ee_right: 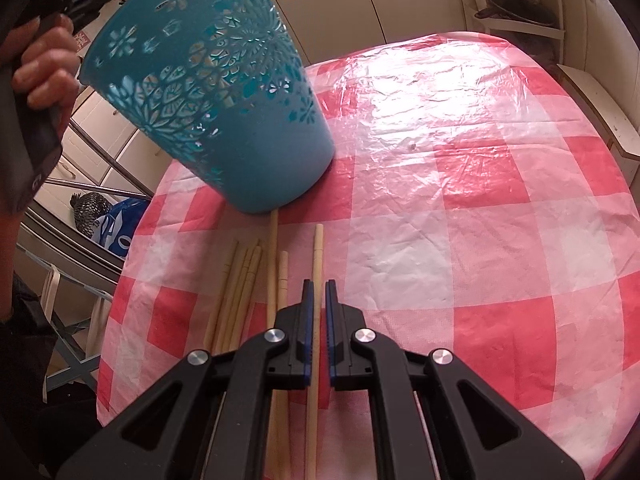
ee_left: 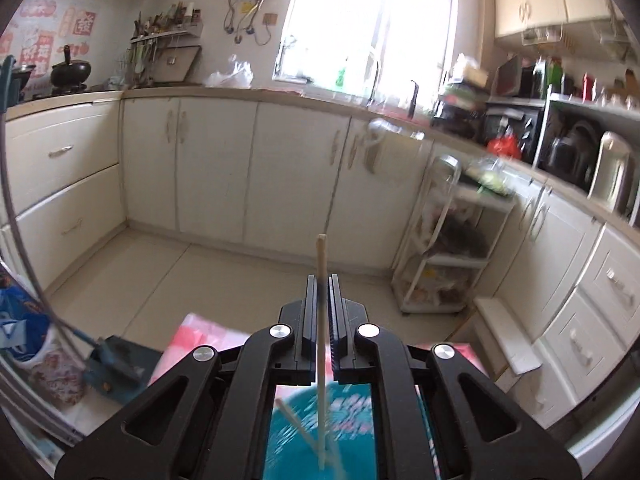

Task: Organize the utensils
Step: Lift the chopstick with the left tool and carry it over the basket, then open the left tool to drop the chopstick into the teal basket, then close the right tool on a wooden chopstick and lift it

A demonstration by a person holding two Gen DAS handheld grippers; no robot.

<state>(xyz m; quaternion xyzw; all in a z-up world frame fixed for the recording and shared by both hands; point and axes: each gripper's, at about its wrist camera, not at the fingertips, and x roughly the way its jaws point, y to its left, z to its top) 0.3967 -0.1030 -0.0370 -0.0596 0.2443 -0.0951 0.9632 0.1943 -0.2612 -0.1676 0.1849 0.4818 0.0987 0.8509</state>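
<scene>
My left gripper (ee_left: 322, 280) is shut on a pale wooden chopstick (ee_left: 321, 252) and holds it upright over the open teal basket (ee_left: 352, 420), where another chopstick (ee_left: 294, 424) leans inside. In the right wrist view the teal perforated basket (ee_right: 224, 92) stands at the back left of the red-and-white checked table (ee_right: 460, 200). Several loose chopsticks (ee_right: 244, 292) lie in front of it. My right gripper (ee_right: 319, 286) is low over the table, its jaws close around one chopstick (ee_right: 317, 256) that lies flat.
The left hand and its gripper handle (ee_right: 36, 64) show beside the basket. Kitchen cabinets (ee_left: 216, 168), a white trolley (ee_left: 444, 248) and a folding rack (ee_right: 76, 248) surround the table. The table's left edge is near the chopsticks.
</scene>
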